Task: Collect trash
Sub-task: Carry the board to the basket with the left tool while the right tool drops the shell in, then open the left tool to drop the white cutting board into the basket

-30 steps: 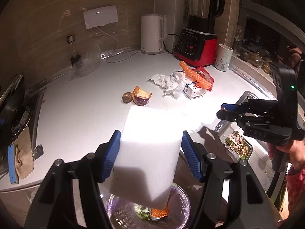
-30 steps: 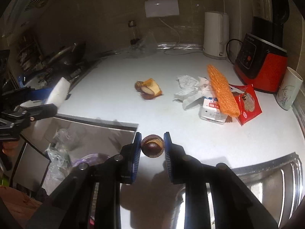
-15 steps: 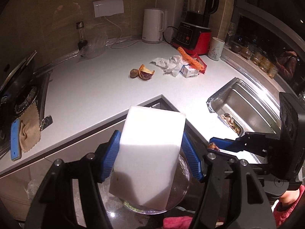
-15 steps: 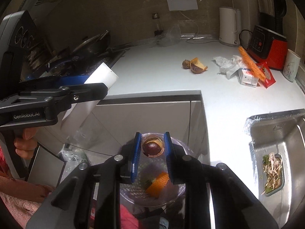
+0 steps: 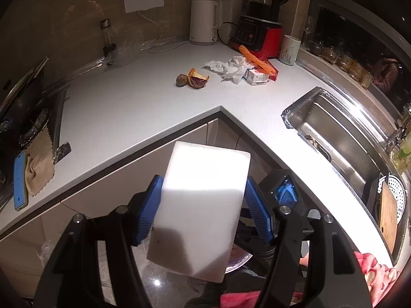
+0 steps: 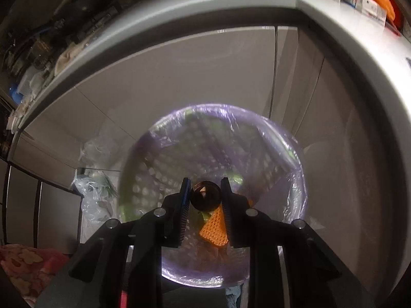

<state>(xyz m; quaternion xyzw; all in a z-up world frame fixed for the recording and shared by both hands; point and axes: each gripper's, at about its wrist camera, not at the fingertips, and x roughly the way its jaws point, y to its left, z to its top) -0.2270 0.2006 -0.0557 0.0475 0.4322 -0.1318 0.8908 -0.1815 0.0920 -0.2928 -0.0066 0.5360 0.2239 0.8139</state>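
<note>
Brown round scrap [image 6: 205,196] pinched in right gripper [image 6: 205,200], carried off counter [image 5: 133,107], now down over lined bin [image 6: 295,179]; drop next. Left gripper [image 5: 203,215] clamps white block [image 5: 200,205], pulled back from counter.

White corner countertop [image 5: 123,107], steel sink [image 5: 339,133], grey cabinets [image 6: 195,82]

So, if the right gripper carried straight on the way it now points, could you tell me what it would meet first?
Most likely the open mouth of the bag-lined bin: the right gripper, shut on a dark round nut, points into it, with an orange scrap further down inside.
</note>
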